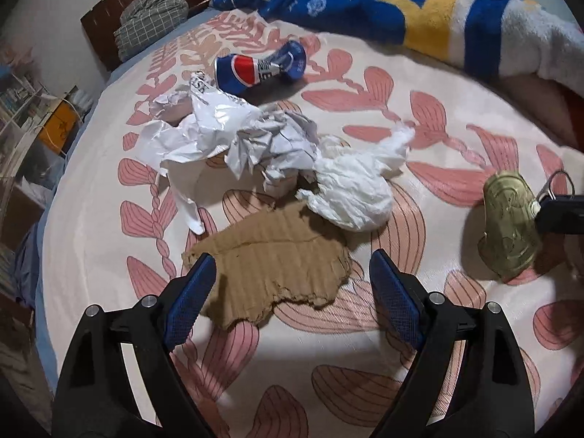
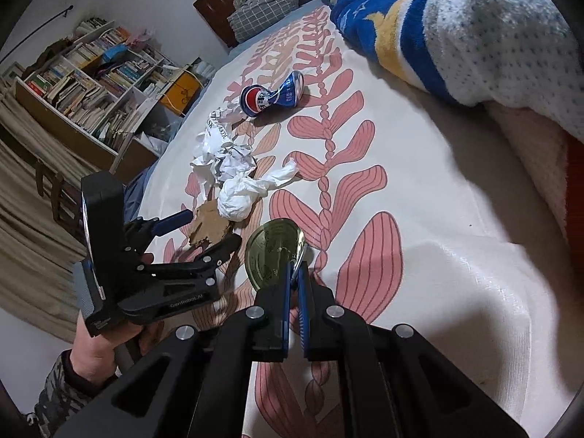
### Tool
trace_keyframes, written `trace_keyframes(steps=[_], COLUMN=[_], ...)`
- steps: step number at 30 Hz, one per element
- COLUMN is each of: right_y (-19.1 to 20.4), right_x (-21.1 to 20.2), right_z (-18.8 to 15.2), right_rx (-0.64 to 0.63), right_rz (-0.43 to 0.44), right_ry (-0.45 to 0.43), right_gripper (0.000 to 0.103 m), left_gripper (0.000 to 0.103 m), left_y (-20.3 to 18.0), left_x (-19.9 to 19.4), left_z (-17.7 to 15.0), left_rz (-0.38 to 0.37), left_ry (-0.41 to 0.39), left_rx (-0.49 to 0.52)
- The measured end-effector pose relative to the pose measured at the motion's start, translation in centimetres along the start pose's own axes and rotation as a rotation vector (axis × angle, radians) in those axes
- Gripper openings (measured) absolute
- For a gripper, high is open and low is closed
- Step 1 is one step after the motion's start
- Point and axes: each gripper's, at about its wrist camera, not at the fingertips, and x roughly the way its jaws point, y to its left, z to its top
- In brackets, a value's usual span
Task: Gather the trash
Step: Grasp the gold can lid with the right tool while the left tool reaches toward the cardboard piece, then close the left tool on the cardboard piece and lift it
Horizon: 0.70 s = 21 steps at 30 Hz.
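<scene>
From my left wrist camera, the left gripper hangs with its jaws wide apart and nothing between them, over a torn cardboard piece on the bed. Past it lie a white plastic bag, crumpled paper and a crushed blue can toward the headboard end. From my right wrist camera, the right gripper is clamped on a gold can lid, held by its pull ring, beside the cardboard.
</scene>
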Motion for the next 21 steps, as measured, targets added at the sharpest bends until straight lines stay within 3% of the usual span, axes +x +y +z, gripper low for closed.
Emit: trace_keyframes(steps=[5,7,11,12,13,15,21], right_y=[-0.1,-0.2,-0.1,-0.1,0.0,0.1,0.3], right_x=[-0.1,-0.1,-0.3,-0.3,-0.3,-0.4,-0.6], right_z=[0.0,0.0,0.1,0.0,0.0,0.0,0.1], right_rx=[0.006,0.008,0.008,0.008,0.008,0.007,0.003], right_rz=[0.008,0.009,0.010,0.010,0.011,0.012,0.011], right_ry=[-0.001,-0.004,-0.009,-0.010,-0.010,-0.012,-0.016], right_gripper=[0.006,0.006,0.006,0.006,0.006,0.006,0.006], left_gripper=[0.085,0.071,0.056,0.048,0.031,0.017,0.012], left_y=[1.5,2.1,1.9,1.8,1.7,1.7,2.9], left_x=[0.9,1.3,1.3,1.3,1.2,1.2,1.0], left_z=[0.0,-0.1,-0.2,-0.2,-0.2,-0.2,-0.5], left_rz=[-0.060,-0.070,-0.062,-0.060,-0.052,-0.025,-0.029], left_ry=[0.011,0.017,0.016,0.015,0.014,0.018,0.020], left_rx=[-0.055,-0.084,-0.073,-0.069,-0.063,-0.052,-0.085])
